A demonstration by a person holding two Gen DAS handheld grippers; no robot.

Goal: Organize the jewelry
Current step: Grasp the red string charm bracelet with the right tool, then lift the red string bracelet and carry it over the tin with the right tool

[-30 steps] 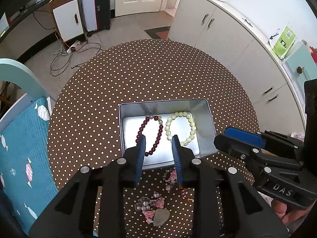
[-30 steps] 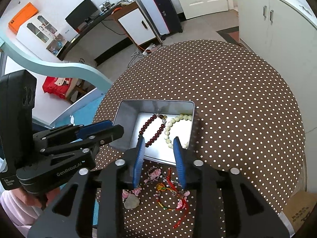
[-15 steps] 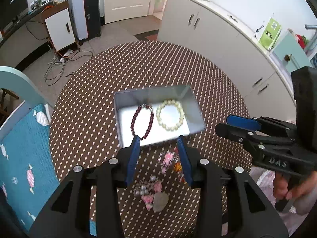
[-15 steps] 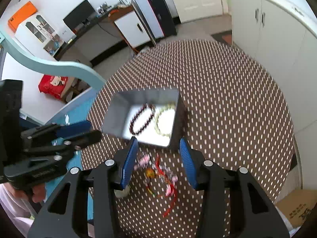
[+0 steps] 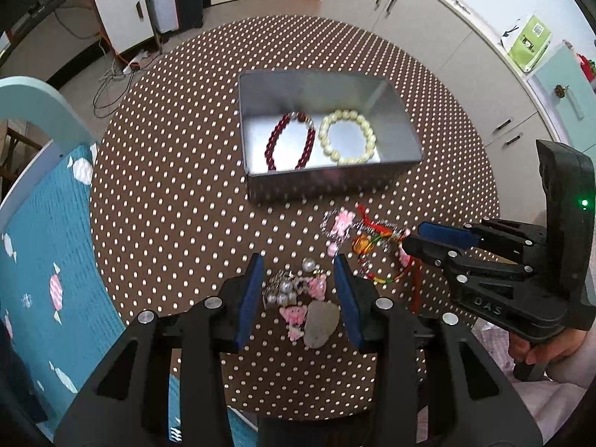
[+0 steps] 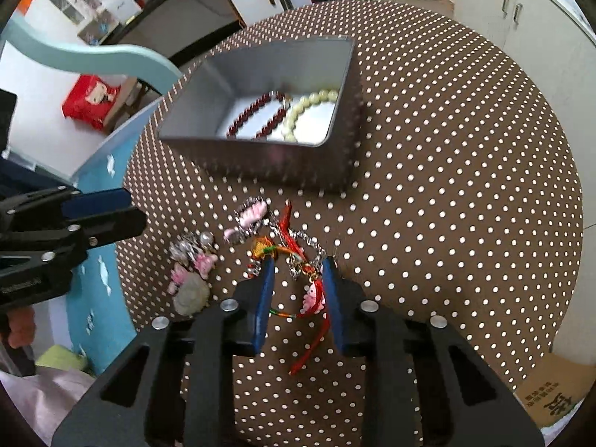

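Observation:
A metal tin [image 5: 324, 186] on the dotted table holds a dark red bead bracelet [image 5: 287, 141] and a cream bead bracelet [image 5: 348, 136]. In front of it lie loose pieces. My left gripper [image 5: 298, 264] hangs open over a cluster of pearls and pink charms [image 5: 294, 290] with a grey stone piece [image 5: 320, 322]. My right gripper [image 6: 298, 266] straddles a red cord bracelet [image 6: 294, 257] with a pink charm. Its jaws are closing, with a gap still showing at the pads. A chain with pink charms [image 6: 249, 218] lies just beyond.
The round table [image 5: 167, 171] wears a brown cloth with white dots. A teal cushioned chair [image 5: 44, 260] stands at its left edge. White cabinets [image 5: 447, 37] run along the right. A cardboard box [image 6: 547, 406] sits on the floor at lower right.
Both grippers drew back from over the tin and sank toward the loose jewelry near the table's front. The left jaws widened. The right jaws widened, then narrowed around the red cord bracelet.

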